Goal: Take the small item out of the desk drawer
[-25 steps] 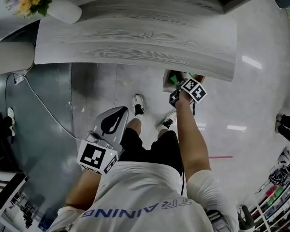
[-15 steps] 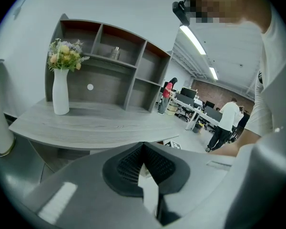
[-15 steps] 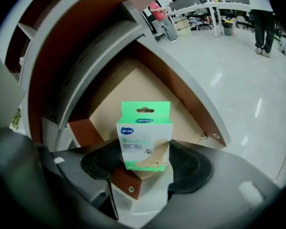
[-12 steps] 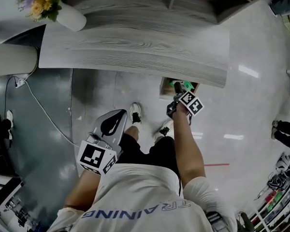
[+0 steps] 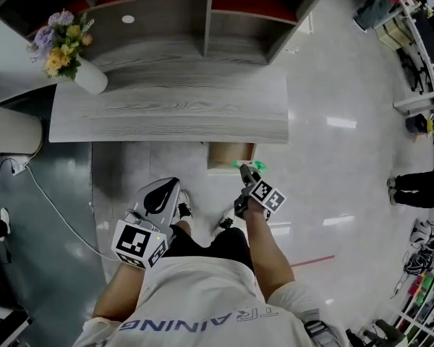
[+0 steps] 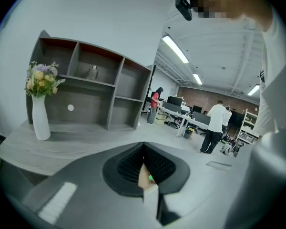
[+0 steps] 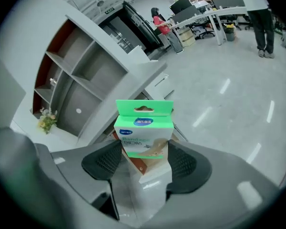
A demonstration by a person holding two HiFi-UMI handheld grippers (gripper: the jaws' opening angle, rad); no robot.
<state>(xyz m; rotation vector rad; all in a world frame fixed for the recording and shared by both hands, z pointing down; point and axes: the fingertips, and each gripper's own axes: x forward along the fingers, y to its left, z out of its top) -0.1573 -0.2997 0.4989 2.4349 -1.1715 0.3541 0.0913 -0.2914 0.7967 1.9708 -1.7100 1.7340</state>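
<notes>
A small green and white box (image 7: 144, 128) stands upright between the pads of my right gripper (image 7: 144, 159), whose jaws are closing and press on both of its sides. In the head view the box (image 5: 246, 167) is a green spot at the tip of the right gripper (image 5: 244, 172), just in front of the open drawer (image 5: 228, 155) under the grey desk (image 5: 166, 110). My left gripper (image 5: 161, 190) hangs low at the person's left leg, jaws together. In the left gripper view its pads (image 6: 144, 159) meet with nothing between them.
A white vase of flowers (image 5: 66, 49) stands on the desk's left end. A grey shelf unit (image 5: 202, 6) rises behind the desk. A cable (image 5: 50, 194) runs over the floor at left. People stand at right (image 5: 412, 190) and at distant desks (image 6: 214, 125).
The right gripper has drawn back from the drawer toward the person, with the green box between its jaws. The head view has pulled back. The left gripper has stayed put.
</notes>
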